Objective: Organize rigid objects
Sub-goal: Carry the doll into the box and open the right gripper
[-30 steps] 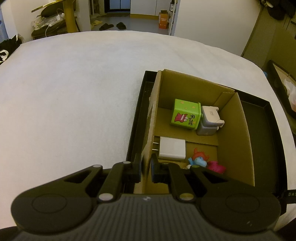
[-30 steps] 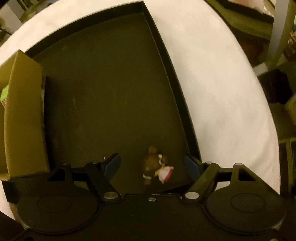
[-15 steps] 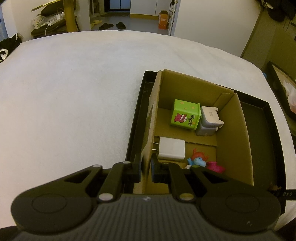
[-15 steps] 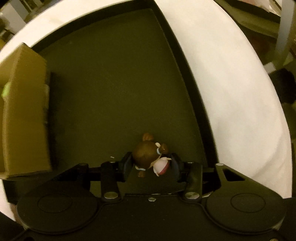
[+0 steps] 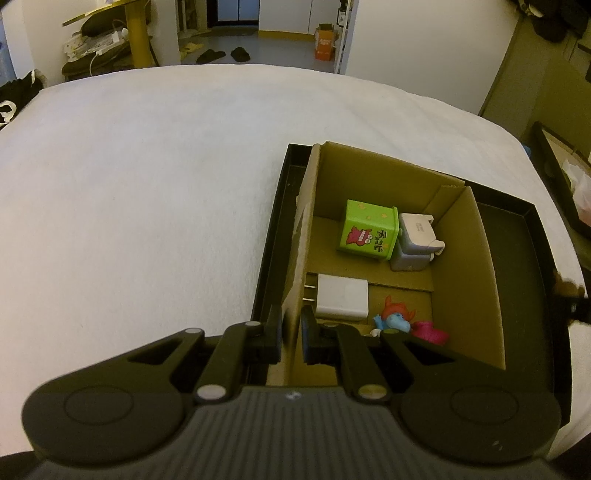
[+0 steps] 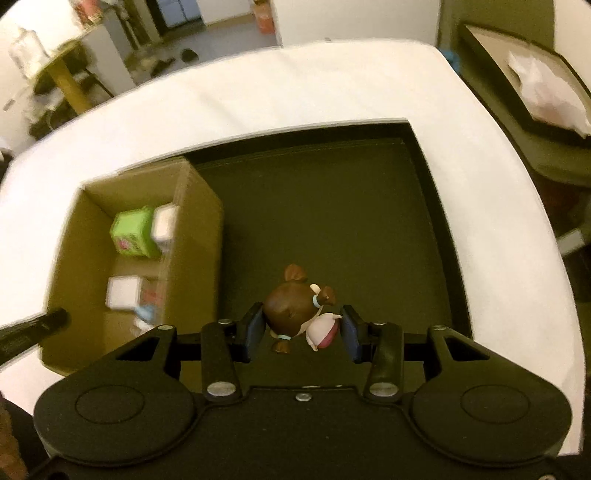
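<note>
Nearest the right wrist camera, the right gripper [image 6: 302,330] pinches a small brown figurine [image 6: 295,314] between its blue-padded fingers [image 6: 255,330]. The figurine has a rounded glossy brown head with a bun on top, a thin light-blue band, and a white and pink part on its right side. It is held above the dark floor of a shallow black tray [image 6: 436,206], near that tray's near edge.

In the left wrist view, the left gripper [image 5: 291,332] is pressed together on the near end of the left wall of an open cardboard box [image 5: 465,266], which sits inside the tray's left half. The thin cardboard wall stands between the two pads.

Inside the box, closest to the camera, lie a white plug adapter [image 5: 343,298] and a blue toy with orange hair [image 5: 397,317] beside a pink piece [image 5: 430,331]. Farther back stand a green printed cube [image 5: 369,230] and, touching its right side, a grey-white charger [image 5: 415,242].

The tray rests on a broad white padded surface [image 5: 147,184], bare to the left and beyond the box. The tray's right half is open dark floor bounded by a low black rim.

Beyond the surface lie a pale floor with dark slippers [image 5: 221,55], a yellow post [image 5: 138,33], an orange carton [image 5: 325,40] and white walls.
</note>
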Demonstrator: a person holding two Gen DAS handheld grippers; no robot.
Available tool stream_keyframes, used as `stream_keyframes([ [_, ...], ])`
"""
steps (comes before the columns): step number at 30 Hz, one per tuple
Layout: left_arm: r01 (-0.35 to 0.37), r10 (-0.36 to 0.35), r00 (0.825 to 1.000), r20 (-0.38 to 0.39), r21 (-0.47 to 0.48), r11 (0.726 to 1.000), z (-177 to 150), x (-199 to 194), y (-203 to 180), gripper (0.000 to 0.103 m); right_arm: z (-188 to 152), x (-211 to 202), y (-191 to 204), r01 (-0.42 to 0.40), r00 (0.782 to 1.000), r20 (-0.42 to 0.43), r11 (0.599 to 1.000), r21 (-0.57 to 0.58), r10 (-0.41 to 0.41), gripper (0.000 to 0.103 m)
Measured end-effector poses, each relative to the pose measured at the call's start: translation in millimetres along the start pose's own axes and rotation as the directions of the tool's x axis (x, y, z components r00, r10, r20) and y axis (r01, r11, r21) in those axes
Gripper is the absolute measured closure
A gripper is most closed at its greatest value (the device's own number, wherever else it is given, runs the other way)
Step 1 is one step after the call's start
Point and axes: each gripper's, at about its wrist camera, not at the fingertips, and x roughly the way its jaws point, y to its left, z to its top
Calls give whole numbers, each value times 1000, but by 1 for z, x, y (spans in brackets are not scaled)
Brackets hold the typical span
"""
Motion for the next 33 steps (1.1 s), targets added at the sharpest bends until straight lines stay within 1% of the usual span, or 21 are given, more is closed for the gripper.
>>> stream_keyframes([
  [6,8,-8,1000,8,0,1000,-1,-2,1,94,19,-12,31,-40,996,81,994,-105,49,60],
  [10,13,-13,1000,15,5,1000,-1,-3,1,94,26,-21,44,-52,992,103,987,-155,68,60],
  [12,17,-17,1000,16,2,1000,-1,-3,3,94,28,-32,43,-62,990,114,982,-176,83,60],
  [15,22,-22,1000,17,0,1000,-2,-3,3,94,29,-35,52,-81,986,127,974,-212,110,60],
  [16,22,-22,1000,17,1,1000,-2,-3,3,94,28,-46,51,-87,984,131,970,-225,119,60],
  [21,20,-21,1000,18,7,1000,-1,-3,3,94,32,-44,71,-109,980,128,953,-282,150,59],
  [22,21,-22,1000,18,8,1000,-1,-3,4,95,33,-42,74,-104,982,124,952,-287,145,58],
  [24,27,-27,999,19,7,1000,0,-4,4,95,35,-38,79,-83,985,125,956,-281,122,49],
  [25,28,-28,999,20,7,1000,0,-4,5,95,35,-38,79,-80,985,125,959,-271,117,42],
  [28,25,-25,999,29,8,1000,0,-4,5,95,33,-42,76,-104,982,126,965,-242,138,41],
  [33,11,-11,999,33,8,1000,2,-4,4,95,26,-52,66,-118,981,127,970,-214,148,40],
])
